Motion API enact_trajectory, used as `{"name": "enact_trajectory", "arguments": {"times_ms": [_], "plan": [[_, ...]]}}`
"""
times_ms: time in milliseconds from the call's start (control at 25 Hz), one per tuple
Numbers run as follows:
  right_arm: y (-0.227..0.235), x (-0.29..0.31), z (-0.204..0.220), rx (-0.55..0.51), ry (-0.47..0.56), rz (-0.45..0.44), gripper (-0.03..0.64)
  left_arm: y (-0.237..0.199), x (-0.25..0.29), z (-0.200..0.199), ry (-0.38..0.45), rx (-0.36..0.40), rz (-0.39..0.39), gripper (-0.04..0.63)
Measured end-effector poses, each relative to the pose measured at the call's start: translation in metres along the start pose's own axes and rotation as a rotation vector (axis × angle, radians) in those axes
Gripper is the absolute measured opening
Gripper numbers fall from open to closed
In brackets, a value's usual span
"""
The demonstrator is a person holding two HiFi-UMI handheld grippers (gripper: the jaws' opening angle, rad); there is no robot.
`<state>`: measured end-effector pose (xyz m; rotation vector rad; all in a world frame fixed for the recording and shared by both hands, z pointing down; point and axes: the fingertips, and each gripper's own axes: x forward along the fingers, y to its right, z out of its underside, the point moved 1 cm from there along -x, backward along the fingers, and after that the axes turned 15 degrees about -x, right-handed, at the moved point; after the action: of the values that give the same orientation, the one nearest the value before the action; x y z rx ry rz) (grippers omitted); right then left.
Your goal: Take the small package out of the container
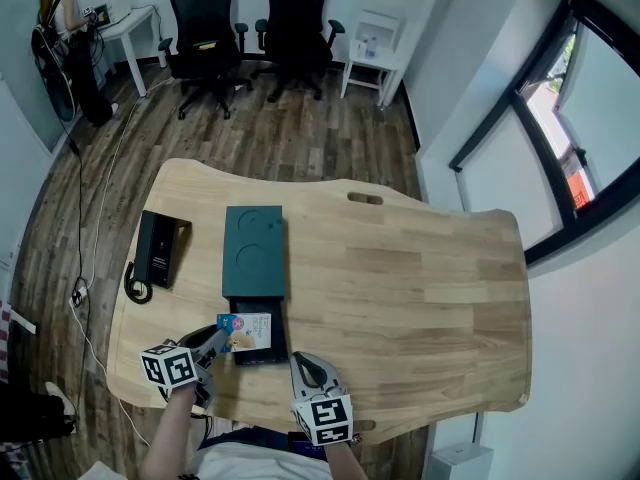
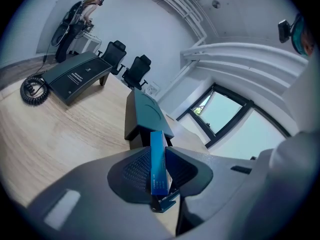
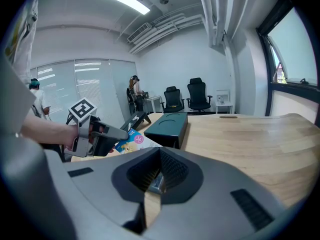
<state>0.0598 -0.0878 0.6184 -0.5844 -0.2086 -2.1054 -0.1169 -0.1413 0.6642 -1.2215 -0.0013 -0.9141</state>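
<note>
While the left gripper [image 1: 220, 342] clamps the small flat blue-edged card package [image 1: 245, 331] by its thin edge, just over the dark teal box container's [image 1: 254, 253] near open end, it looks light, stiff, maybe slick. Right gripper [image 3: 154, 181] nearby: closed, empty.

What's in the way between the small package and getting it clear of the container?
Nothing visible. The left gripper grips the small package by its edge at the container's open end; the right gripper sits off to the side.
</note>
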Motion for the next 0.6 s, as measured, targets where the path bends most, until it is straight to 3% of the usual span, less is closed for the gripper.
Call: {"name": "enact_trajectory", "arguments": {"times_ms": [240, 600], "plan": [[0.004, -0.009, -0.003, 0.013, 0.014, 0.012, 0.004, 0.006, -0.003, -0.002, 0.037, -0.081, 0.035, 0.092], [0.013, -0.019, -0.013, 0.061, 0.056, 0.034, 0.005, 0.031, -0.008, -0.008, 0.070, -0.115, 0.110, 0.092]]}}
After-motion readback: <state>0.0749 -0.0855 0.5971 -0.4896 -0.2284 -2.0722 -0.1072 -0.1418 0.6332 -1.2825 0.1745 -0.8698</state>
